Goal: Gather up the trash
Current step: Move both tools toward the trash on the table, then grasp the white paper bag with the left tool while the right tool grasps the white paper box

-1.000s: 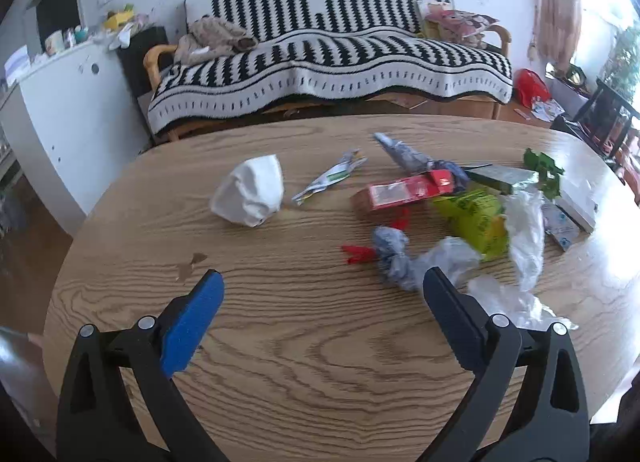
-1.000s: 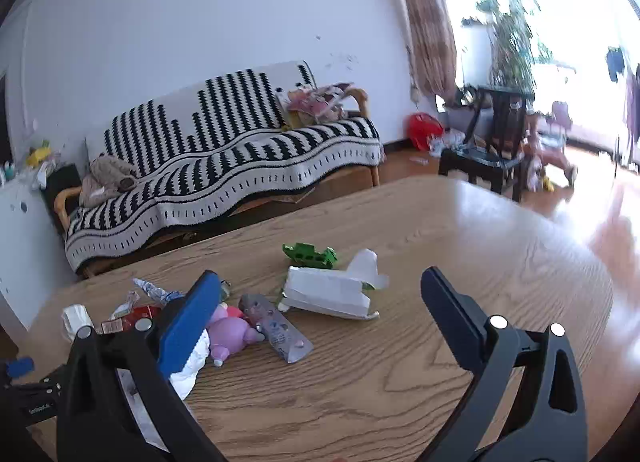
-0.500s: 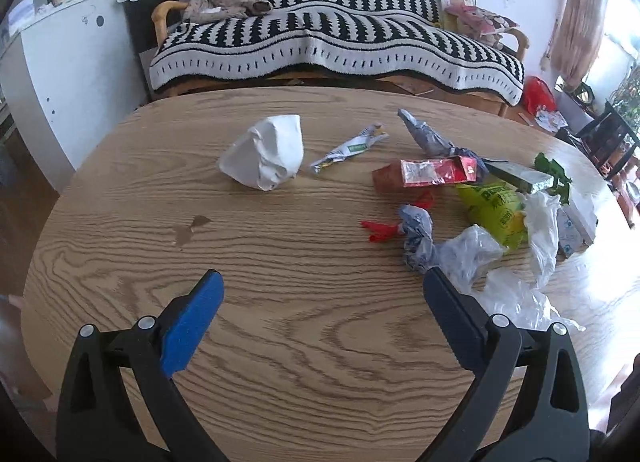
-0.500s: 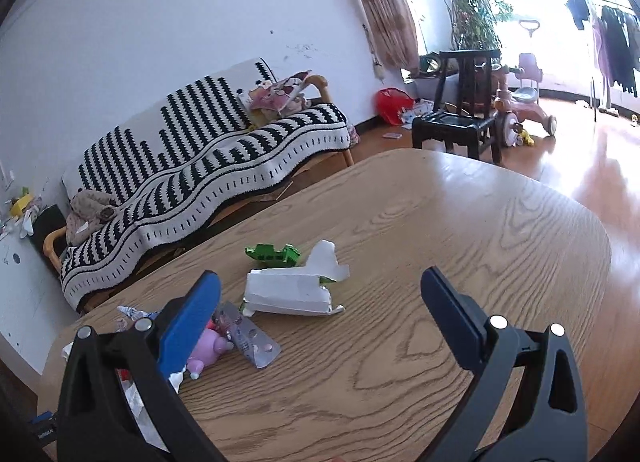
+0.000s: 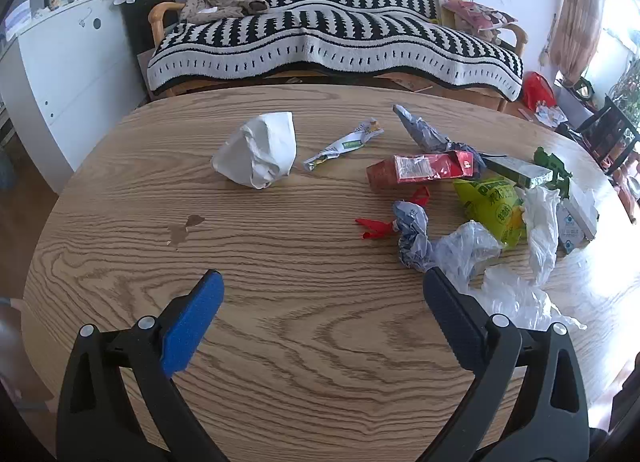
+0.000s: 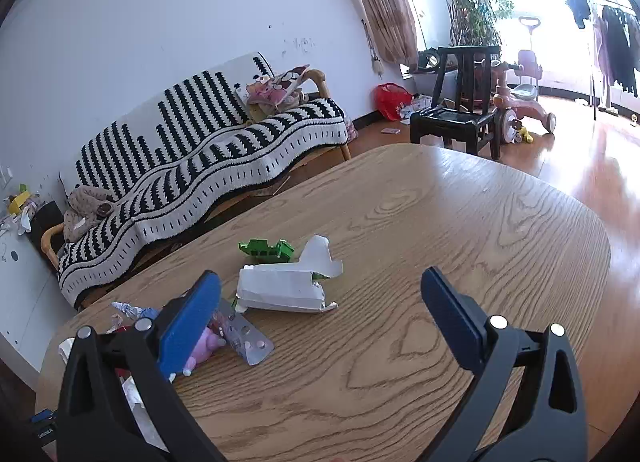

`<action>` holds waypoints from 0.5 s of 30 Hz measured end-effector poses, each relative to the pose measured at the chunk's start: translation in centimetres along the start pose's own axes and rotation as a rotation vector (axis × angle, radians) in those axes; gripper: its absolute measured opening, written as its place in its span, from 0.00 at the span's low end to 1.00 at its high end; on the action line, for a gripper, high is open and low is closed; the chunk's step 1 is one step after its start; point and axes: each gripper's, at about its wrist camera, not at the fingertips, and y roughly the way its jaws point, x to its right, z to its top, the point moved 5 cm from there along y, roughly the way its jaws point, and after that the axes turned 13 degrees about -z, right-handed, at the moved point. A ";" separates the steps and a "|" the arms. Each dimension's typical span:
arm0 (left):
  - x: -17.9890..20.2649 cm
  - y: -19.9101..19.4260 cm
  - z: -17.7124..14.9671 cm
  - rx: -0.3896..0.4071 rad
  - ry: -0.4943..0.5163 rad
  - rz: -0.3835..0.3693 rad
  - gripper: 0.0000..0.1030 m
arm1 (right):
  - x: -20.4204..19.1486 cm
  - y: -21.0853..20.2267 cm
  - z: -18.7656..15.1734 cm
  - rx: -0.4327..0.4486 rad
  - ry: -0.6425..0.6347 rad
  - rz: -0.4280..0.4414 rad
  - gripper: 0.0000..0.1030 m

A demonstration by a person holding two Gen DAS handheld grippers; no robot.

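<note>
We are holding the left gripper (image 5: 322, 294) and right gripper (image 6: 320, 292) above the worktop (image 5: 280, 342), jaws spread and empty. Ahead of the left jaws, the red packet (image 5: 424, 168) is lying crosswise, its label unreadable; the yellow-green bag (image 5: 494, 204) is showing blurred print. Only the right view is showing the torn white carton (image 6: 280, 288), lying crosswise between its jaws.

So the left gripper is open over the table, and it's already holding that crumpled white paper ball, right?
Not quite. The left gripper is open over the table, but it holds nothing: the left wrist view shows the paper ball lying on the wood well ahead of the jaws, with bare table between them.
</note>
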 end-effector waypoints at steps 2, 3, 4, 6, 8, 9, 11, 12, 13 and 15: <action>0.0 0.0 0.0 0.002 0.001 -0.002 0.94 | -0.1 0.0 -0.1 -0.003 -0.006 -0.002 0.94; 0.0 0.0 0.1 0.003 0.003 -0.003 0.94 | -0.3 0.0 0.0 -0.002 -0.014 -0.006 0.94; 0.0 0.0 0.1 0.002 0.005 -0.003 0.94 | -0.4 0.0 -0.1 0.000 -0.024 -0.008 0.94; 0.0 0.0 0.0 0.000 0.007 -0.003 0.94 | -0.8 0.0 -0.2 0.001 -0.049 -0.009 0.94; 0.0 0.0 0.0 -0.002 0.004 -0.005 0.94 | -1.4 0.2 -0.4 -0.007 -0.077 -0.006 0.94; -0.1 0.0 0.0 -0.003 0.003 -0.005 0.94 | -1.5 0.3 -0.6 -0.013 -0.086 -0.006 0.94; -0.4 0.0 -0.2 -0.004 -0.006 0.004 0.94 | -2.0 1.0 -1.1 -0.045 -0.113 -0.007 0.94; -0.7 -0.2 -0.3 0.000 -0.015 0.010 0.94 | -2.2 1.3 -1.4 -0.063 -0.131 -0.008 0.94; -1.1 -0.6 -0.3 0.009 -0.030 0.010 0.94 | -2.4 1.6 -1.6 -0.072 -0.147 -0.011 0.94; -1.7 -1.2 -0.3 0.023 -0.037 -0.005 0.94 | -2.7 2.0 -1.8 -0.086 -0.191 -0.007 0.94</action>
